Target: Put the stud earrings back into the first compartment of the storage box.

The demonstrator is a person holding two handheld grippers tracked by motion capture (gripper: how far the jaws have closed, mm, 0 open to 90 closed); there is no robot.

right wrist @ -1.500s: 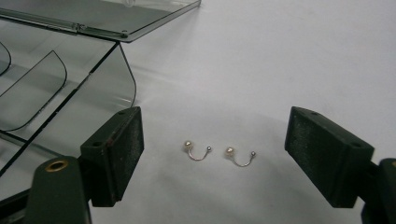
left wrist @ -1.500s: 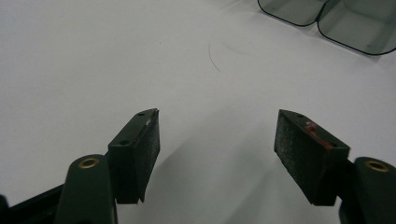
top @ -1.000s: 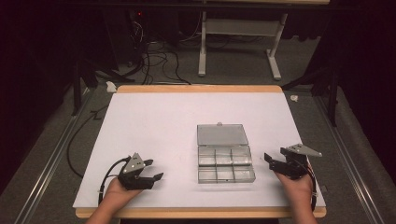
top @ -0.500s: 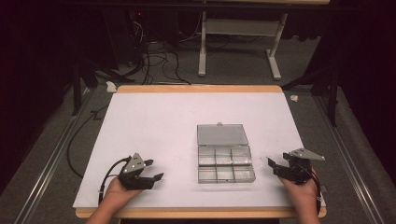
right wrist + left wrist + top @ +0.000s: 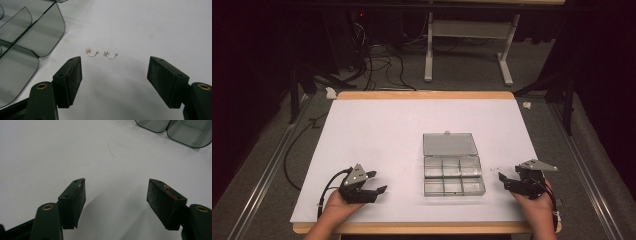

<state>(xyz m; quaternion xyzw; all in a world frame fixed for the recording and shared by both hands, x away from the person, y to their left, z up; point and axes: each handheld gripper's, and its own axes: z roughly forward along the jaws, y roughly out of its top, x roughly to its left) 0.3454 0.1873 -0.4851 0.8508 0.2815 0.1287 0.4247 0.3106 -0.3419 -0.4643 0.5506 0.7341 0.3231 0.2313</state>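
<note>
A clear plastic compartment box [image 5: 454,180] lies open at the table's near middle, with its lid [image 5: 449,144] folded back. My right gripper [image 5: 504,181] rests to the right of the box, open and pointing left toward it. Just ahead of its jaws, two small curved metal earrings with bead ends [image 5: 91,52] [image 5: 110,55] lie side by side on the white surface. The right gripper [image 5: 115,72] holds nothing, and the box [image 5: 30,37] sits to its left. My left gripper [image 5: 378,181] rests at the near left, open and empty [image 5: 116,195], with the box corner [image 5: 175,130] farther ahead.
The white table top [image 5: 387,130] has a wooden edge [image 5: 422,228] close to both hands. A thin hair-like strand [image 5: 111,151] lies ahead of the left jaws. A cable [image 5: 326,192] trails from the left gripper. Beyond the table stand a desk frame [image 5: 467,45] and floor cables [image 5: 382,60].
My right gripper has shifted slightly toward the near edge of the table. The left gripper and the box have stayed put.
</note>
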